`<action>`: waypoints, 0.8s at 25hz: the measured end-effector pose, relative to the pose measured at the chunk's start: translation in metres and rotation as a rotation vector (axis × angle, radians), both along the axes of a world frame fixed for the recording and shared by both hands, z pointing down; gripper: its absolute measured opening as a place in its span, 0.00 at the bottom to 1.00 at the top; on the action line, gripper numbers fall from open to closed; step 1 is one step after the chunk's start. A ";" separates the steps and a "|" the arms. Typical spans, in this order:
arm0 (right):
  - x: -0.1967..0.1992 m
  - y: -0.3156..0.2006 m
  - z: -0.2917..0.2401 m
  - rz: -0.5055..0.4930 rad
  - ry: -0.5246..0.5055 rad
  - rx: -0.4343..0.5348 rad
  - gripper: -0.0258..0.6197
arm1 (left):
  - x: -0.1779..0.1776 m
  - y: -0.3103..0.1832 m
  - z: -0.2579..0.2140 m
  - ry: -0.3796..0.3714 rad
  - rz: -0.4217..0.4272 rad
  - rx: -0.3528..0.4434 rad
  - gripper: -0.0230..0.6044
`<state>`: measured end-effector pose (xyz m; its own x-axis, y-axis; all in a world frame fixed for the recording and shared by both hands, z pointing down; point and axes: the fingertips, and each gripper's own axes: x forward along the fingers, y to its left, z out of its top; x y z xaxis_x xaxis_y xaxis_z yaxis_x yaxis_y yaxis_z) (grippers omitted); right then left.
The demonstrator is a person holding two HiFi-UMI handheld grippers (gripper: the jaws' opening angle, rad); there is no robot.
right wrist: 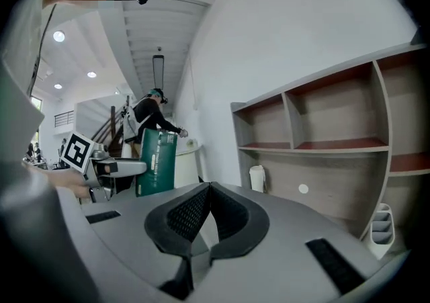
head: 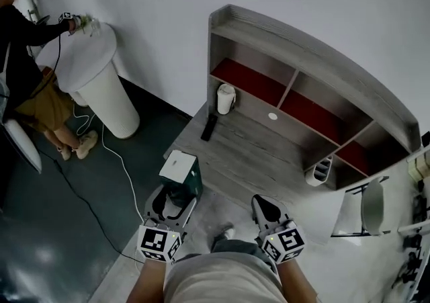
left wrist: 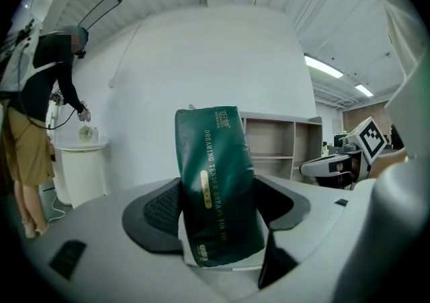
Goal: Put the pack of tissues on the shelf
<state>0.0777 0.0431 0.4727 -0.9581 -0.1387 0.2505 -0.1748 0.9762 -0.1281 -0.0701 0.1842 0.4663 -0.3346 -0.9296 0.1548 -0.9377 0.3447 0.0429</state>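
My left gripper (head: 172, 202) is shut on a dark green pack of tissues (head: 183, 171) with a white top, holding it upright. In the left gripper view the pack (left wrist: 216, 181) stands between the black pads (left wrist: 161, 211), which press on its lower sides. To its right, my right gripper (head: 265, 206) is shut with nothing in it; its pads meet at the tips (right wrist: 209, 188). The grey wooden shelf (head: 304, 91) with red-lined compartments stands ahead, above a grey desk top (head: 259, 154). From the right gripper view the pack (right wrist: 156, 160) shows at the left and the shelf (right wrist: 322, 127) at the right.
On the desk top lie a black remote (head: 209, 127), a white jar (head: 226, 99) and a white holder (head: 320, 170). A white round pedestal (head: 97, 73) stands at the left with a person (head: 27, 60) at it. A cable (head: 121, 167) runs over the floor. A chair (head: 373, 206) is at the right.
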 end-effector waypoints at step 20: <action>0.014 -0.145 0.006 0.470 -0.002 -0.043 0.08 | -0.072 -0.255 -0.033 -0.031 0.375 0.027 0.59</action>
